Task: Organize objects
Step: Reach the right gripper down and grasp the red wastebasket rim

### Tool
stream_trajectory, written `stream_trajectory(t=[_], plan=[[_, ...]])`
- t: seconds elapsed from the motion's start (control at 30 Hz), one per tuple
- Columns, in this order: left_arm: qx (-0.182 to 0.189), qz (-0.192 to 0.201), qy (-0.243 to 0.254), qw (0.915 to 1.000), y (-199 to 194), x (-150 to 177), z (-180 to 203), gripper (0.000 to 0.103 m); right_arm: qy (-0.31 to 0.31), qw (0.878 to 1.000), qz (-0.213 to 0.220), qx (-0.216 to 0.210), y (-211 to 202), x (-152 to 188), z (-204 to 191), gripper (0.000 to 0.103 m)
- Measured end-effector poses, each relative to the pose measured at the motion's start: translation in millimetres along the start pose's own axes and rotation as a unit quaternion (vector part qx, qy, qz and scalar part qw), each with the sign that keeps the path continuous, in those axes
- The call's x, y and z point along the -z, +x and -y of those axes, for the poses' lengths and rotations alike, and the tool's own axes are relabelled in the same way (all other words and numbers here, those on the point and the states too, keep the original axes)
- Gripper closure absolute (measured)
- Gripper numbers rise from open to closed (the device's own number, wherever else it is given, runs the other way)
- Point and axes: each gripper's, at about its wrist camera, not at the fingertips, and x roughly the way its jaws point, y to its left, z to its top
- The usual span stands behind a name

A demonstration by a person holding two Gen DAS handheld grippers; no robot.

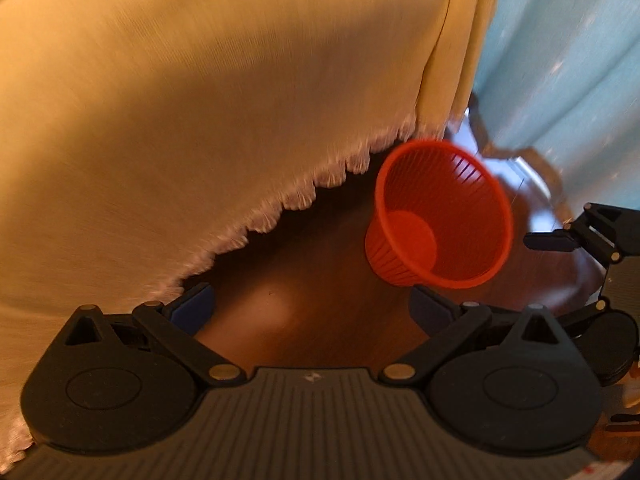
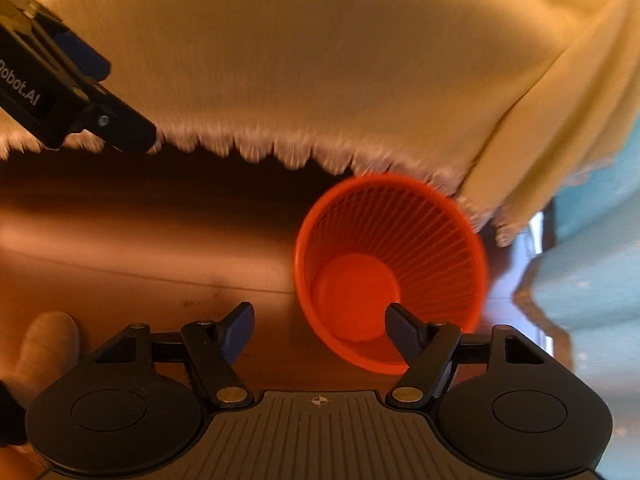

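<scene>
Fringe of the cream cloth (image 1: 280, 204) smeared by motion blur. Orange basket (image 2: 390, 272): rim blurred, near wall partly hidden behind one blue finger (image 2: 400, 326). Right gripper (image 1: 560, 240) cut off at the left view's edge. Pale rounded object (image 2: 48, 340) at lower left: unidentifiable.
</scene>
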Motion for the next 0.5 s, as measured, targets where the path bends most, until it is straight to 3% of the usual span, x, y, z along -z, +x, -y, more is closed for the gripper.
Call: stream_trajectory(t=[0.23, 0.5], plan=[[0.002, -0.003, 0.011, 0.9999, 74.0, 16.1, -6.9, 0.003, -0.031, 0.999, -0.023, -0.006, 85.7, 21.4, 11.5, 0.050], [0.003, 0.005, -0.001, 1.0000, 95.6, 25.2, -13.4, 0.003, -0.084, 0.996, -0.032, -0.007, 132.4, 21.9, 14.4, 0.069]])
